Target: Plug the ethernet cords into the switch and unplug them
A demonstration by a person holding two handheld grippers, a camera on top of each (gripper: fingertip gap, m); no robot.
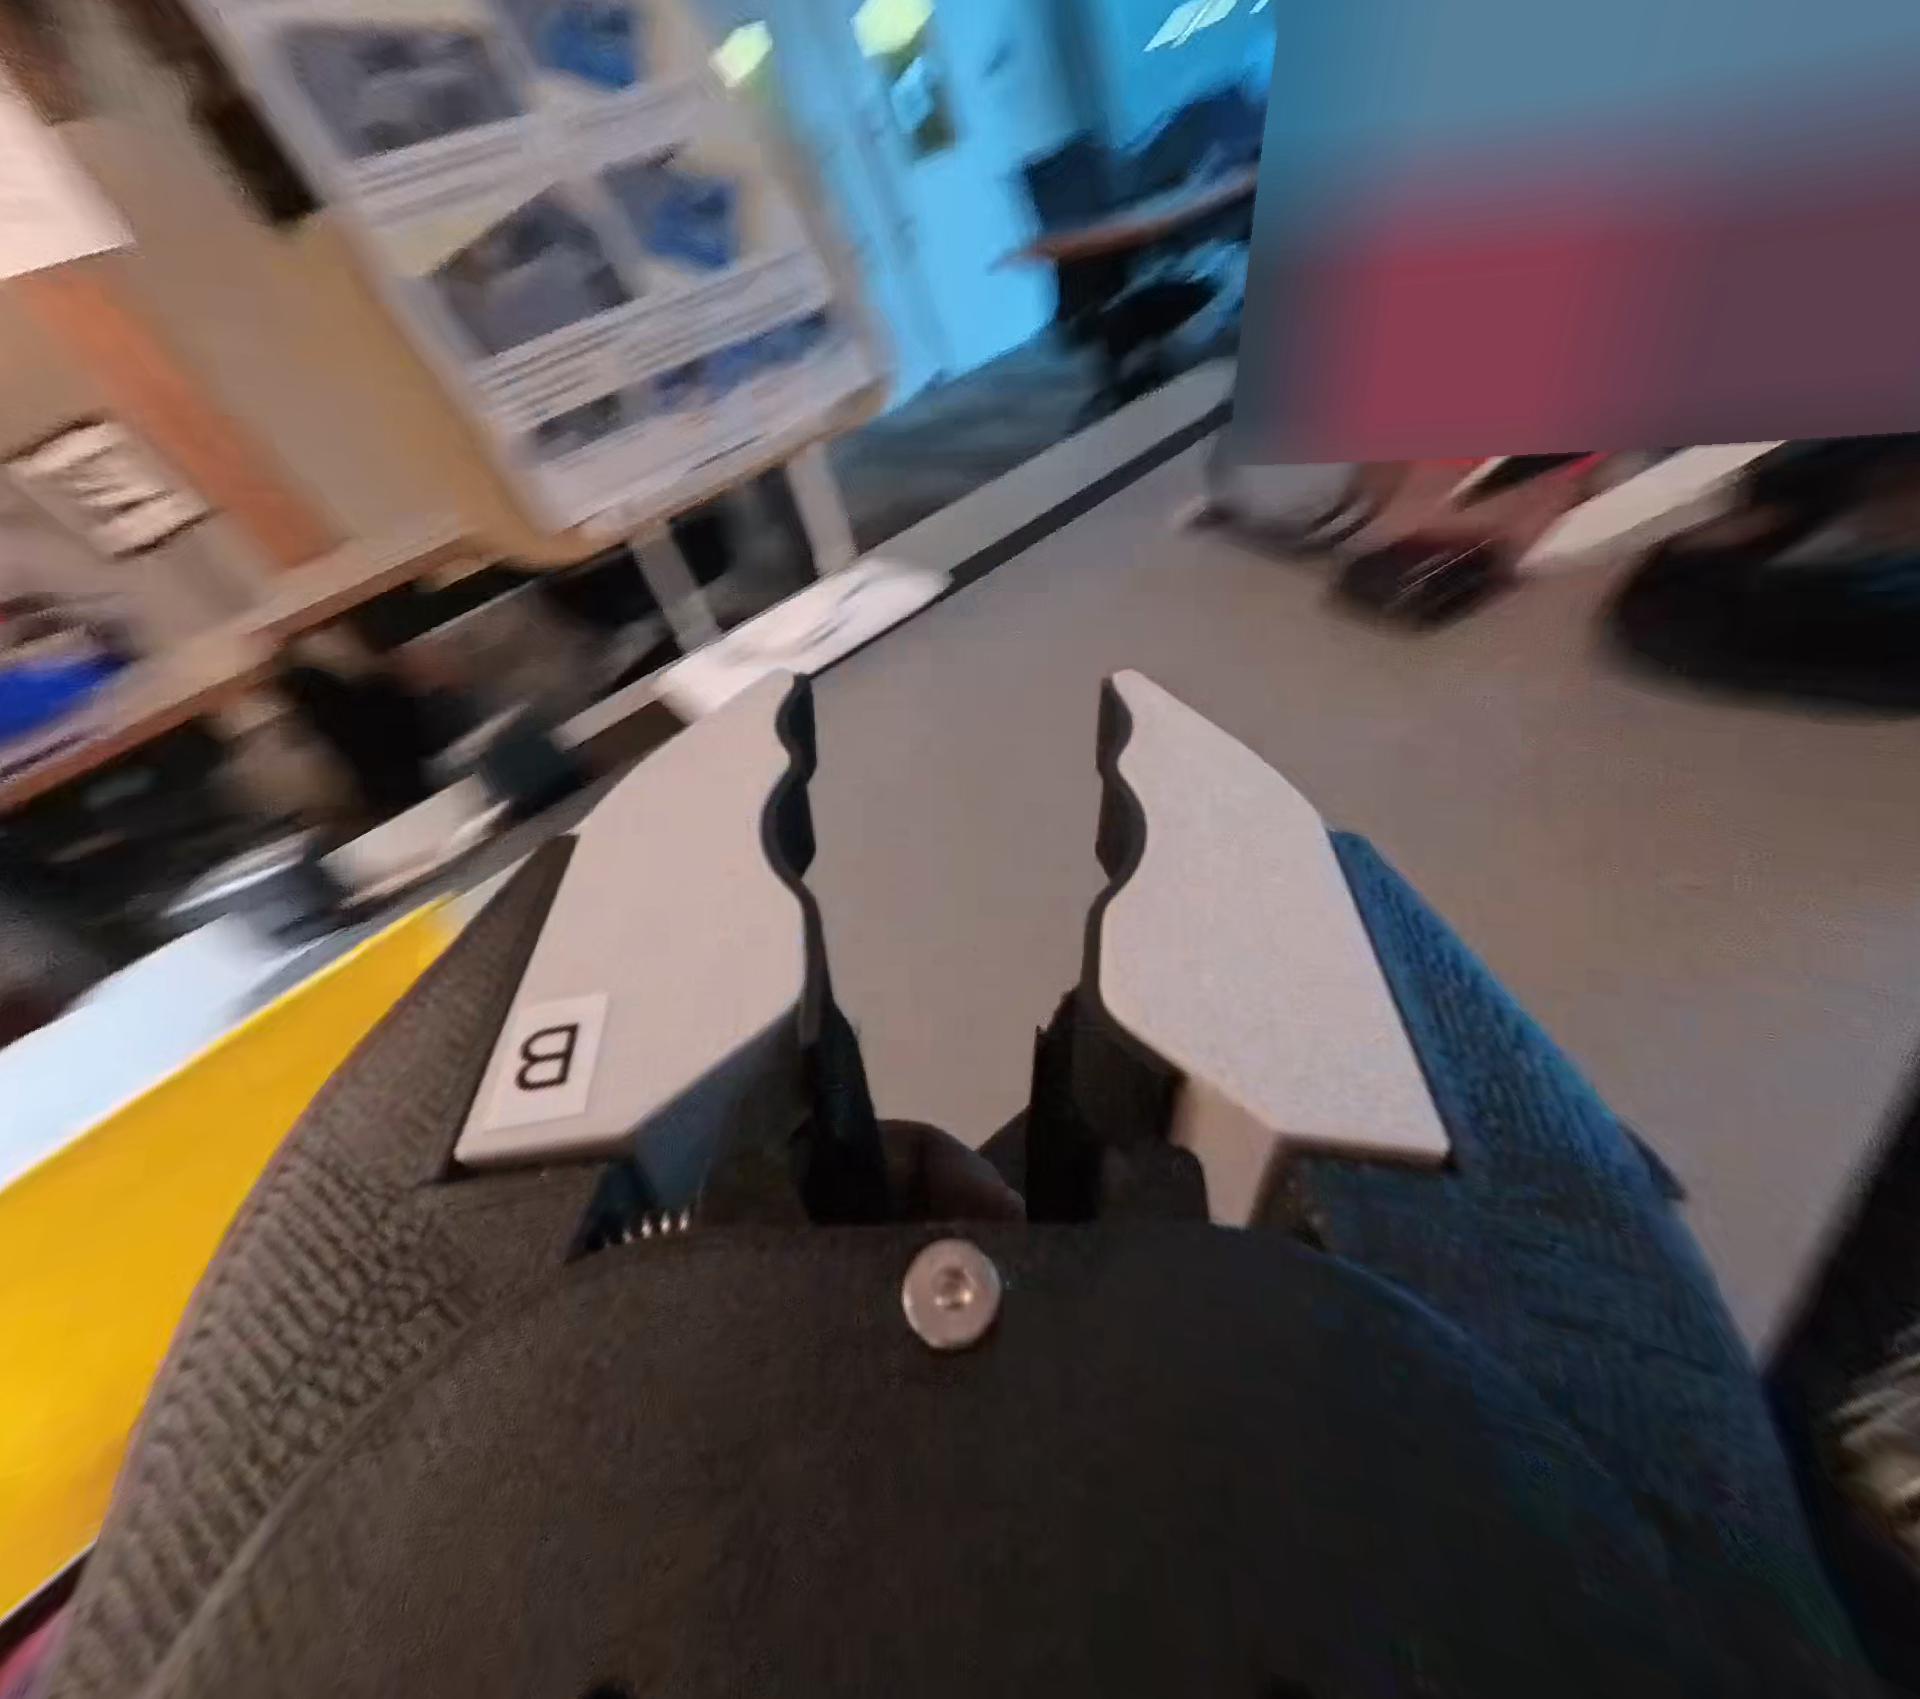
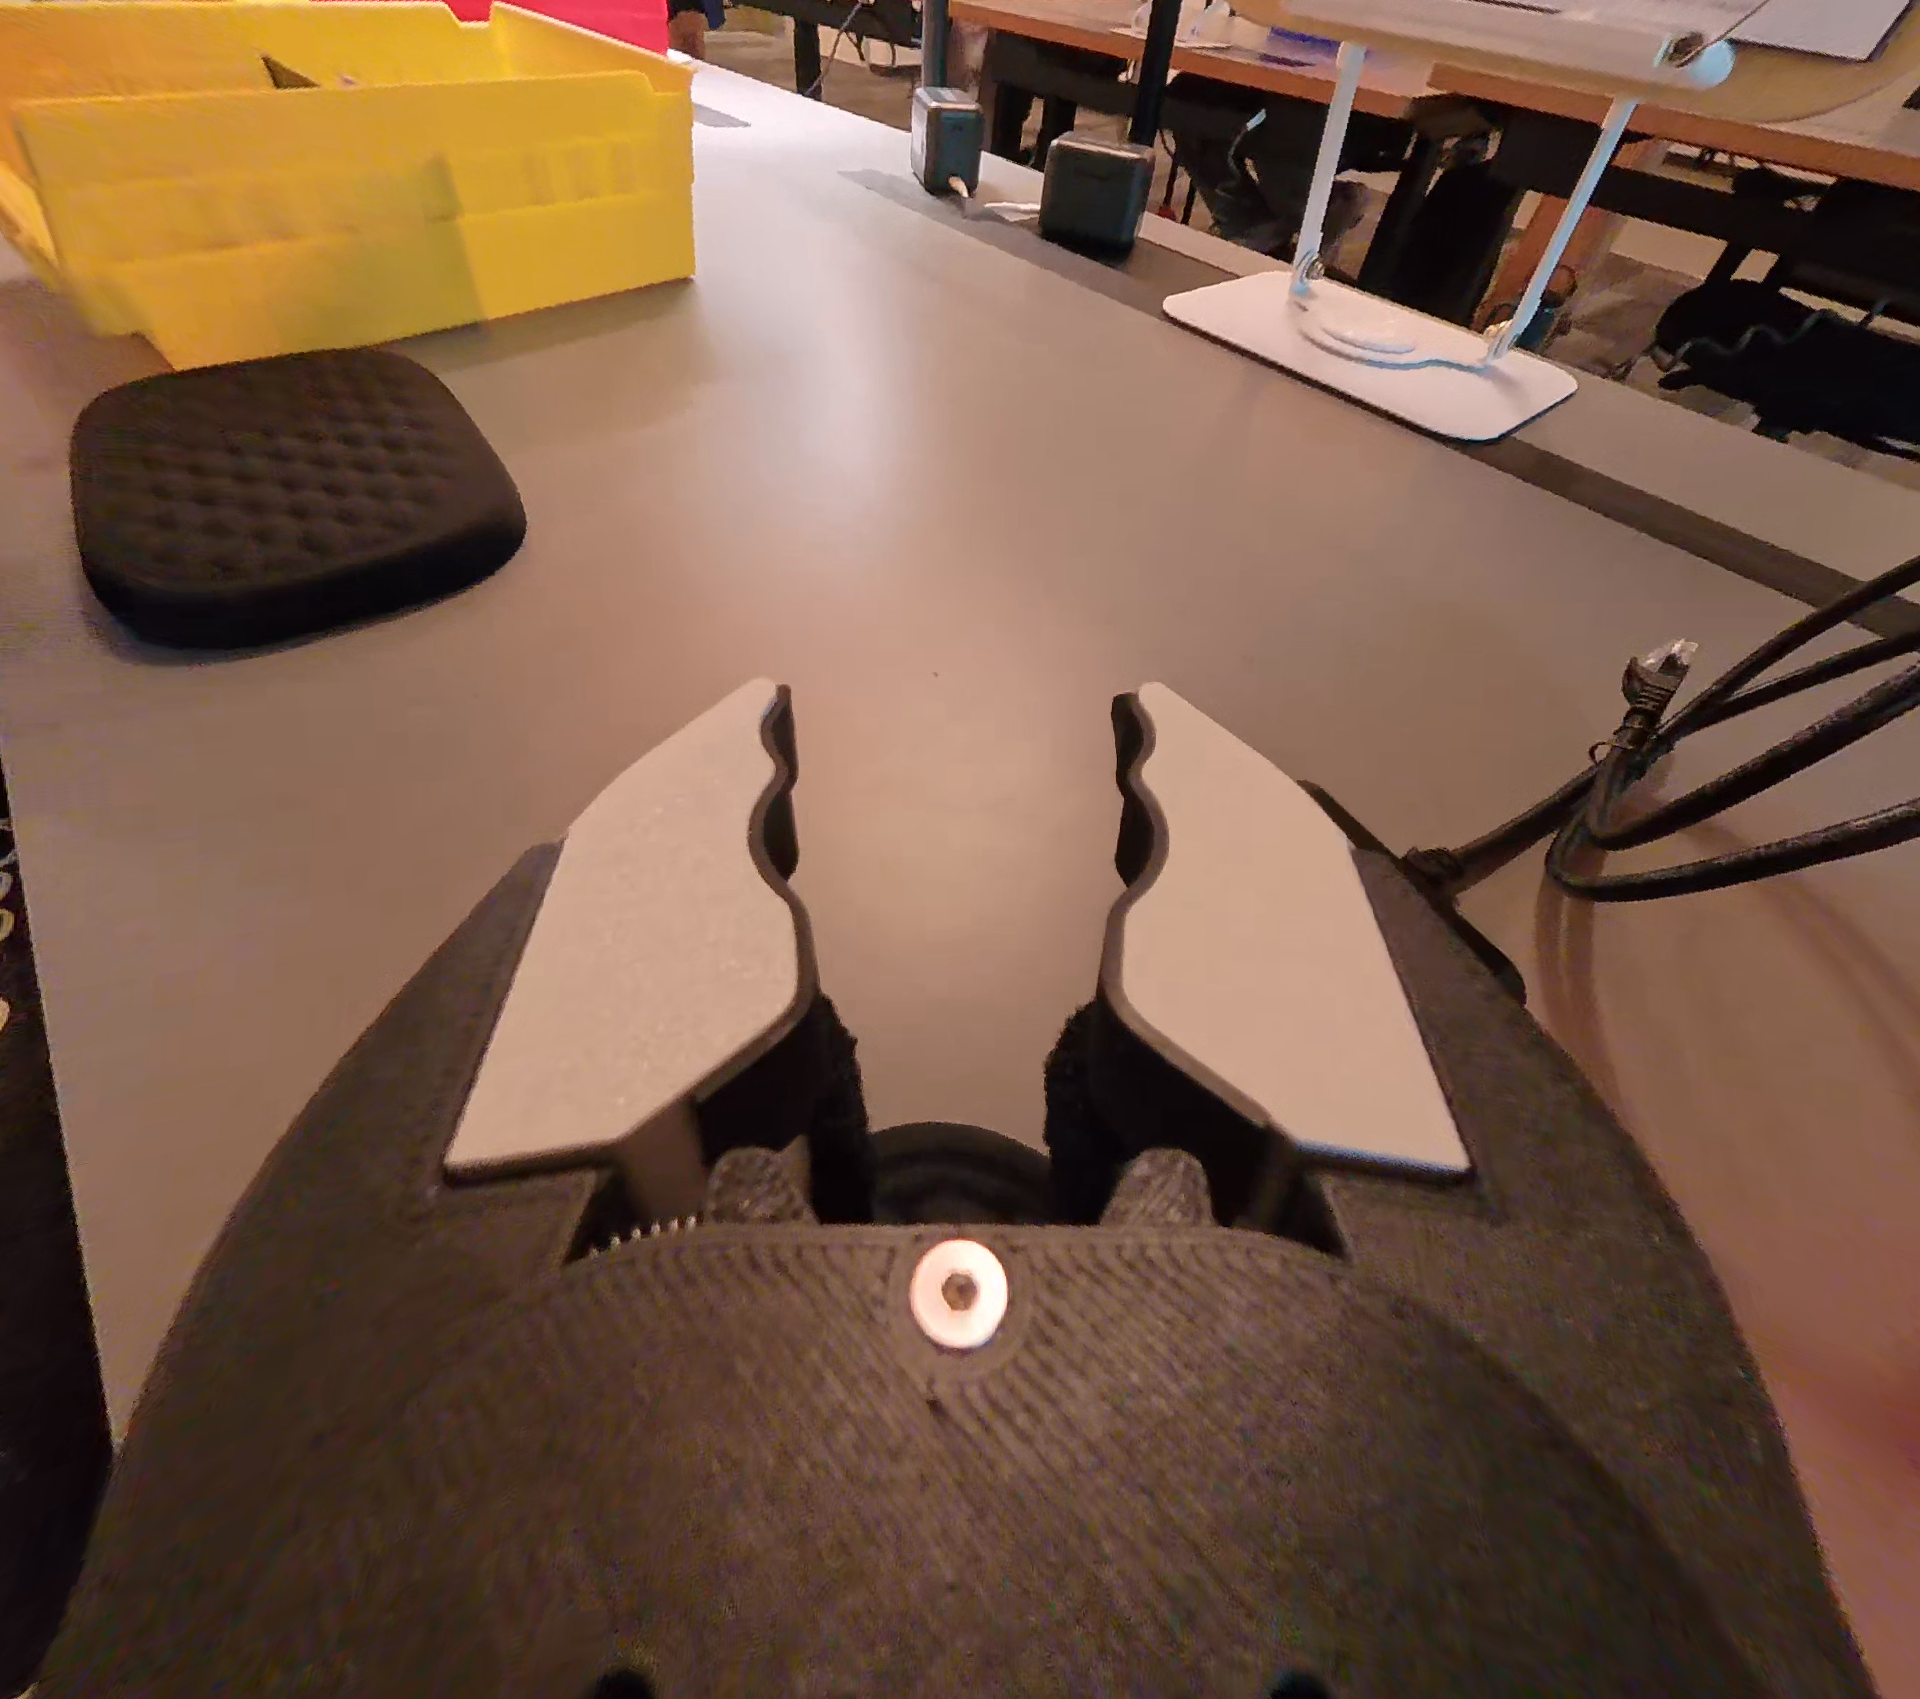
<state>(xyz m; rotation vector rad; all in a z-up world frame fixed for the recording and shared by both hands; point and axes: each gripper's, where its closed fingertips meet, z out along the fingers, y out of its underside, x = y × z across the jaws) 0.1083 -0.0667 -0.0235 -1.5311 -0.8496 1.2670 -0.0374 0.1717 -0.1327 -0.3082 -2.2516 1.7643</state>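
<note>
Between the fingers of the right gripper (image 2: 951, 714) there is only bare grey table (image 2: 935, 454); the jaws stand wide apart and hold nothing. Off to the right of those fingers, just beyond the right fingertip, lie the black ethernet cords (image 2: 1745, 776) in loose loops, one clear plug (image 2: 1662, 662) raised and pointing up and away, its cord trailing back toward the gripper's body. The switch cannot be picked out in either view. Ahead and to the left sit a black pad (image 2: 281, 496) and yellow bins (image 2: 343, 195).

The left gripper (image 1: 951, 704) is likewise wide and empty over bare table, its view smeared by motion blur, with no cord in sight. The right gripper looks the nearer one, so the reach probably turns rightward, closing across the plug's long axis.
</note>
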